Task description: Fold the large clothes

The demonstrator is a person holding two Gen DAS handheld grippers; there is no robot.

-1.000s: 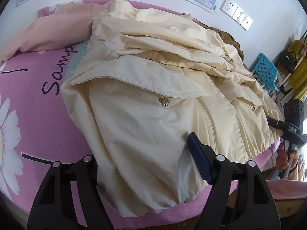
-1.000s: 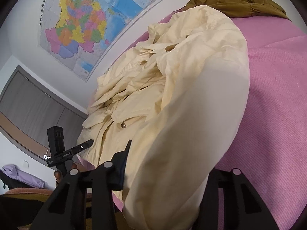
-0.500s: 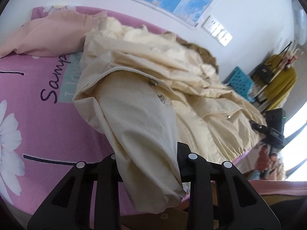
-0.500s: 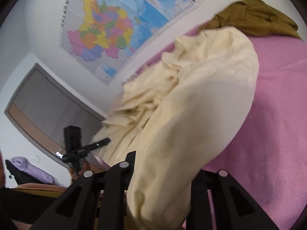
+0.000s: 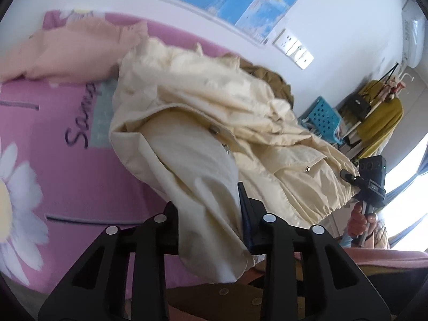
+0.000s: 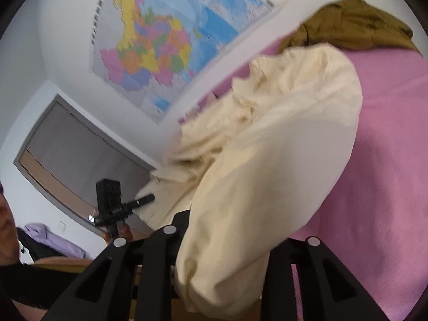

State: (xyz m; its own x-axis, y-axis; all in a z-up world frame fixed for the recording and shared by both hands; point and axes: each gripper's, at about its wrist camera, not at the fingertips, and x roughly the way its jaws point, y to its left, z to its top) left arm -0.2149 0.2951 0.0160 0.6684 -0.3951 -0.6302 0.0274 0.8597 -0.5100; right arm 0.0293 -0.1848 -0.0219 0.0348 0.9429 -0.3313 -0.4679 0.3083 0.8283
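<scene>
Room was bright, all soft daylight. On my left wrist view the window (image 5: pixel 406 187) at the lower right was totally blown out, just white glare. The cream cotton jacket (image 5: pixel 214 123) only had gentle shadows in its folds. Both views were smeared with motion blur: the colourful wall map (image 6: pixel 152 45) on the right wrist view was mushy, and the pink daisy-print bedsheet (image 5: pixel 34 144) had fuzzy lettering. Typical fisheye stuff too, with walls bowing hard and black vignette in the corners. My black plastic gripper arms (image 6: pixel 149 272) stayed fairly sharp.
</scene>
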